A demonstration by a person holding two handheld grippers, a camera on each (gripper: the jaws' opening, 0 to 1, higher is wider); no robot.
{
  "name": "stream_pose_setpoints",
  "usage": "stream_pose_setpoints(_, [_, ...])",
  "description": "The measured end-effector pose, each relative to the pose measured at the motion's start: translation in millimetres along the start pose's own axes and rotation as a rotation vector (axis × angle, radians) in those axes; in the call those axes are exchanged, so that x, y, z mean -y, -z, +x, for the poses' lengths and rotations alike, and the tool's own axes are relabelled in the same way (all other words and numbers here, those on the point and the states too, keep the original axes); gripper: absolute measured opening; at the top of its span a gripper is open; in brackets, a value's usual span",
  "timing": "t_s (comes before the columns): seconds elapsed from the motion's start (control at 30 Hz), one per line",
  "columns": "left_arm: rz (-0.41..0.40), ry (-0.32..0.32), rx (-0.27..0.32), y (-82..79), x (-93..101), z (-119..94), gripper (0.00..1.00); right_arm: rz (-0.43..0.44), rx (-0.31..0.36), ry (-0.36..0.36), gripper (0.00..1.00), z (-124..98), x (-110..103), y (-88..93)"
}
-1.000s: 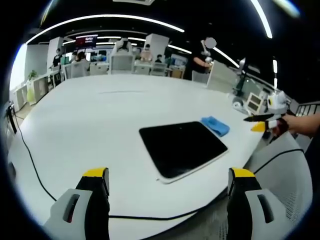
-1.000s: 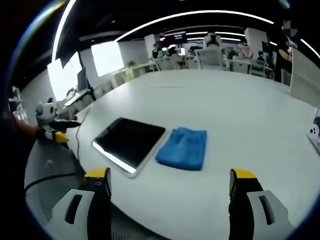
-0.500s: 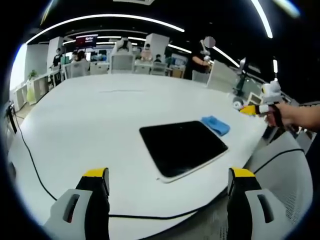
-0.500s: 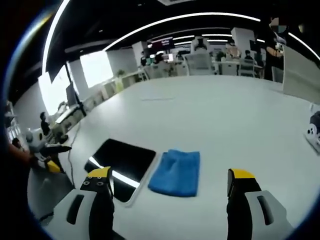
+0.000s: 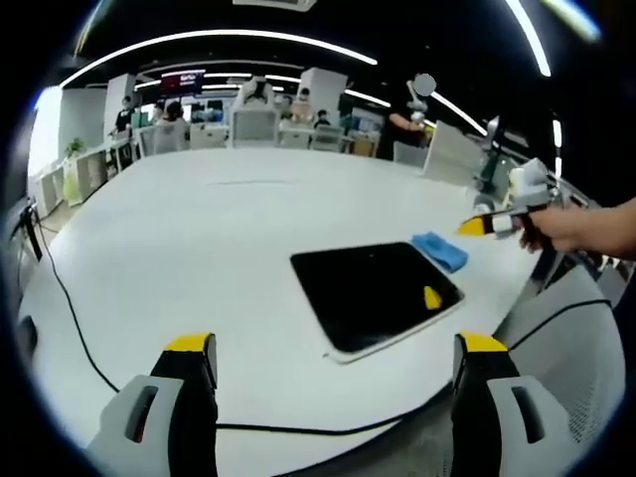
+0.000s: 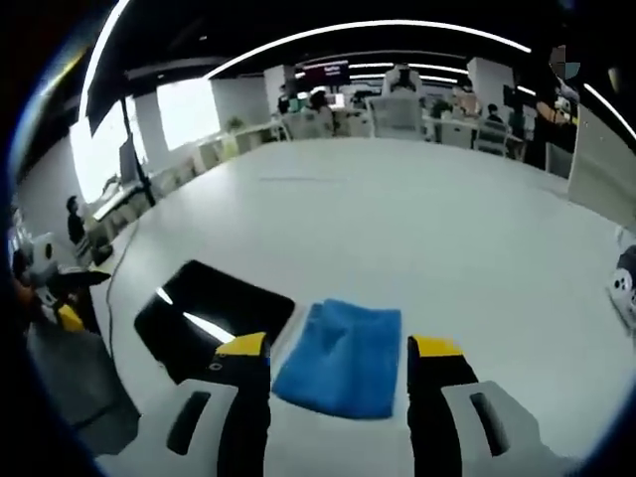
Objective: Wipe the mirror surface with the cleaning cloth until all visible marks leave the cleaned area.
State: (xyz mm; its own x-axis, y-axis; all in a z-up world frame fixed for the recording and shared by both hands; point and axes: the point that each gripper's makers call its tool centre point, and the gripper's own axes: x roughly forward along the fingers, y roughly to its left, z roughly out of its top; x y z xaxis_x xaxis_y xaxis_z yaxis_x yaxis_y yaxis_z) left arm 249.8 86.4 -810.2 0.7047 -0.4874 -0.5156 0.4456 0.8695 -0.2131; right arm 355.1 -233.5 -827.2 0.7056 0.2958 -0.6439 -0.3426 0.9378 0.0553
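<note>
My right tool [image 6: 338, 348] half open, empty, over cloth [image 6: 341, 357] lower centre | mirror [image 6: 211, 317] left | left tool [image 5: 333, 348] wide open, empty | white worktop [image 6: 417, 229]

cloth [image 6: 342, 358] near edge behind jaws, mirror [image 6: 211, 320] marks (indiscernible)

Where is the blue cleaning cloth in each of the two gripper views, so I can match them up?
Left gripper view: the blue cleaning cloth lies right of centre on the white table, at the mirror's far right corner.
Right gripper view: the cloth lies low in the middle, just ahead of the right gripper, between its jaws.
Shared landmark: the dark mirror, right beside the cloth.
</note>
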Motion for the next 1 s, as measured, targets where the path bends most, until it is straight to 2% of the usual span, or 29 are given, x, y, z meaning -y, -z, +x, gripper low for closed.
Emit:
stream_pose_setpoints(0.1, [0.019,0.036,0.017,-3.5,6.7,1.2,0.99,-0.018,-0.016,0.009,0.35,12.1,-0.5,6.0])
stream_pose_setpoints(0.23, [0.025,0.046,-0.002,-0.7,8.7,2.3,0.99,-0.023,-0.038,0.025,0.32,22.7,-0.9,10.5])
stream_pose_setpoints(0.33, [0.036,0.056,0.009,-2.8,10.6,2.2,0.99,-0.011,-0.072,0.063,0.25,28.8,4.4,17.5])
stream_pose_setpoints(0.43, [0.022,0.044,0.001,-0.7,7.5,2.3,0.99,0.013,-0.040,0.074,0.24,31.9,5.9,15.5])
stream_pose_setpoints(0.5, [0.018,0.042,0.000,-0.1,6.7,2.0,0.99,-0.019,-0.081,0.118,0.22,32.2,11.5,24.0])
stream_pose_setpoints(0.53, [0.011,0.038,-0.004,0.8,5.9,1.8,0.99,-0.004,-0.104,0.108,0.19,34.4,8.4,29.6])
stream_pose_setpoints(0.6, [-0.008,0.025,-0.011,2.7,3.2,1.2,0.99,0.031,-0.071,0.070,0.17,38.0,-0.6,26.4])
stream_pose_setpoints(0.63, [-0.012,0.019,-0.011,2.7,1.9,1.1,0.99,0.019,-0.079,0.080,0.17,38.4,-0.8,28.1])
stream_pose_setpoints(0.67, [-0.019,0.011,-0.010,2.3,0.8,0.9,0.99,-0.059,-0.084,0.110,0.16,39.0,4.0,27.7])
stream_pose_setpoints(0.73, [-0.021,0.009,-0.006,1.7,0.6,0.8,0.99,-0.007,-0.091,0.097,0.11,41.0,-0.6,26.2])
stream_pose_setpoints(0.77, [-0.021,0.010,-0.004,1.2,0.8,0.8,0.99,-0.008,-0.095,0.100,0.03,41.3,-0.1,25.3])
stream_pose_setpoints(0.8, [-0.018,0.011,-0.003,1.0,1.2,0.8,0.99,-0.014,-0.106,0.103,0.01,42.6,0.6,26.0])
stream_pose_setpoints(1.0, [-0.002,0.034,-0.010,3.2,5.3,0.4,0.99,0.048,-0.140,0.103,0.00,41.1,2.5,27.8])
